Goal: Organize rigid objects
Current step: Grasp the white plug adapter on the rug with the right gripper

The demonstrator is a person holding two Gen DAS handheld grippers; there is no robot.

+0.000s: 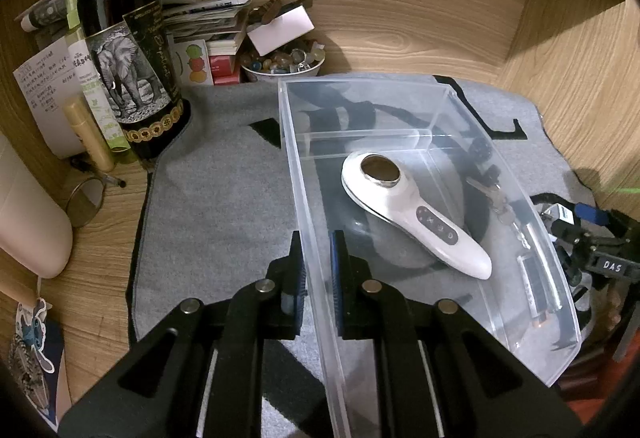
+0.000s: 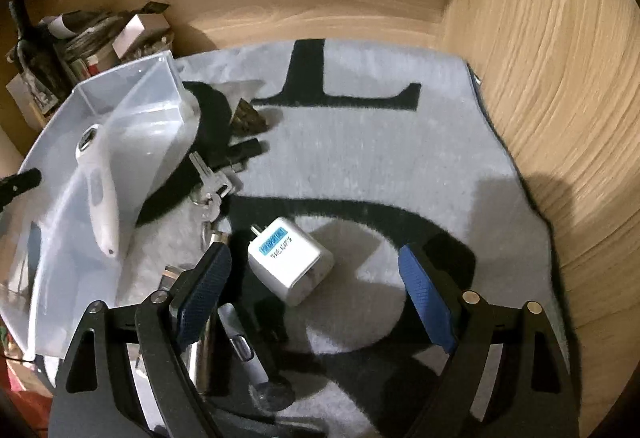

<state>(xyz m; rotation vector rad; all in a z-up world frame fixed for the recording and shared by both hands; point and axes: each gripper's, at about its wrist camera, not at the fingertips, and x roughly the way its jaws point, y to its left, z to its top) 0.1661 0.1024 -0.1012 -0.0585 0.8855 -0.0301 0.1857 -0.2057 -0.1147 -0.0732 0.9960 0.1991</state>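
From the left wrist view, the left gripper (image 1: 318, 270) is seen clamped on the near left wall of the clear plastic bin (image 1: 434, 98), one pad outside and one inside. The bin is set on a grey mat (image 1: 224, 174) with black lettering. Inside it, ahead and to the right of the pads, a white handheld device (image 1: 416, 214) with a round metal head and a row of buttons is laid flat.

From the right wrist view, the right gripper (image 2: 316, 286) is held wide, nothing pressed by its blue pads. A white charger plug (image 2: 290, 262), blue-labelled, its prongs pointed away, is found on the mat between them. A bunch of keys (image 2: 210, 186) is seen beyond, just beside the bin's wall.
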